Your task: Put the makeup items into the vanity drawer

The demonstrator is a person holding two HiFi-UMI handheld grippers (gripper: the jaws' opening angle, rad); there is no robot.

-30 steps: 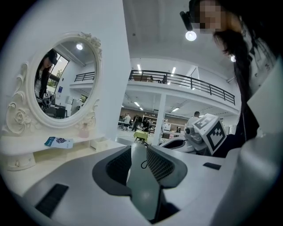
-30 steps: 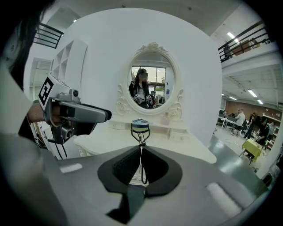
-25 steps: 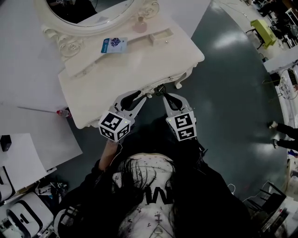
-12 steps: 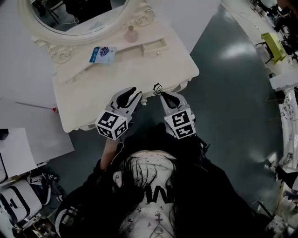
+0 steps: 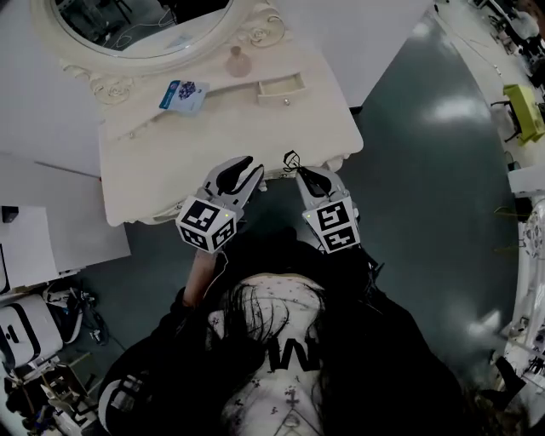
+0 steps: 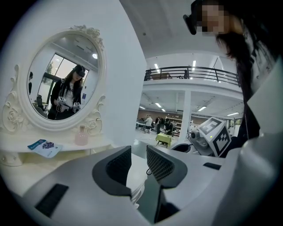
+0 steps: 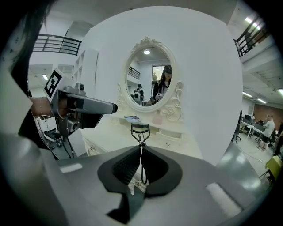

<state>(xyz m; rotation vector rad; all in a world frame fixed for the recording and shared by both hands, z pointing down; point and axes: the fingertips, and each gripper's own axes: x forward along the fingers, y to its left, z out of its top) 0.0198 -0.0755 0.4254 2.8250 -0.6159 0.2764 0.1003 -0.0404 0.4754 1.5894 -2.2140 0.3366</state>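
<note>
The white vanity (image 5: 170,170) stands in front of me, its oval mirror (image 5: 128,25) at the back. On the back shelf a small drawer (image 5: 281,85) is pulled open, with a pink bottle (image 5: 236,61) and a blue packet (image 5: 183,94) beside it. My right gripper (image 5: 300,169) is shut on a black eyelash curler (image 7: 140,131), which sticks out over the vanity's front edge. To its left, my left gripper (image 5: 244,166) is open with nothing between its pads (image 6: 159,164). The small drawer (image 7: 169,134) lies ahead of the curler in the right gripper view.
White boards (image 5: 51,238) lie on the grey floor (image 5: 426,170) left of the vanity, with equipment (image 5: 21,336) at the lower left. A white wall panel (image 7: 208,88) rises behind the mirror. The vanity's front has a knobbed drawer (image 7: 91,148).
Both grippers have moved together sideways along the vanity's front edge, and the table has swung squarer in the head view. The curler stays in the right jaws.
</note>
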